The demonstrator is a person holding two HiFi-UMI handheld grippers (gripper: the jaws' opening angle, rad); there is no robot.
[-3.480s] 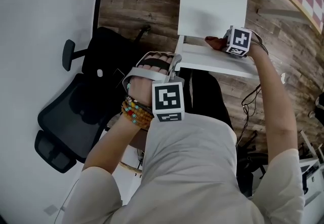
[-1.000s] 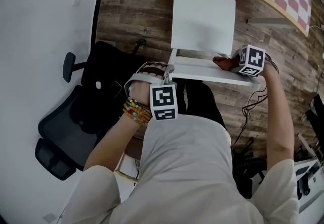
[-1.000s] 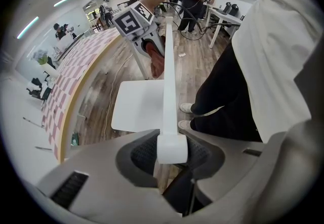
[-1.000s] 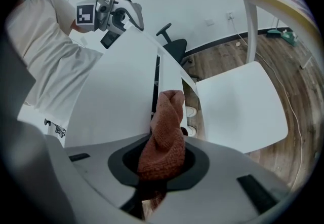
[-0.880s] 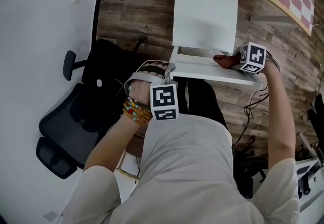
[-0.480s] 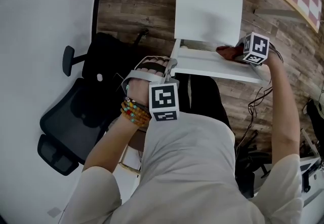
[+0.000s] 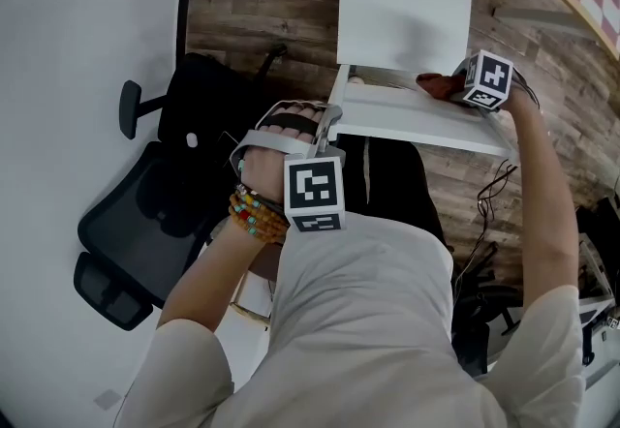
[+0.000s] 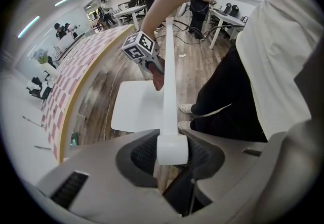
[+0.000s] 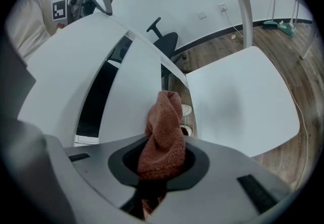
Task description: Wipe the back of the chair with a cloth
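Pinched between the jaws of the right gripper (image 9: 161, 164) is a rust-brown cloth (image 9: 164, 126), bunched into a thick roll. The jaws are closed on its lower part, and a short tail is seen hanging below them. The long axis of the cloth runs straight out along the jaws, and its rounded free end points away from them, down toward the line where the chair back (image 8: 168, 81) meets the white seat (image 7: 402, 10). From the head view, the cloth is seen at the right end of the back's top edge, on the seat side. Whether it presses on the panel cannot be told. The jaws of the left gripper (image 8: 172, 156) are clamped on the opposite end of the chair back, whose rounded white corner is held squarely between the pads. From there the back is seen edge-on as a narrow white bar running straight away from the jaws, toward the right gripper at its far end. In the head view, its long axis is laid across the picture from the left gripper to the right. A long slot is cut through the white panel. A black office chair (image 7: 145, 223) stands on the wooden floor (image 7: 252, 10) to the left, beside a white wall (image 7: 77, 48).
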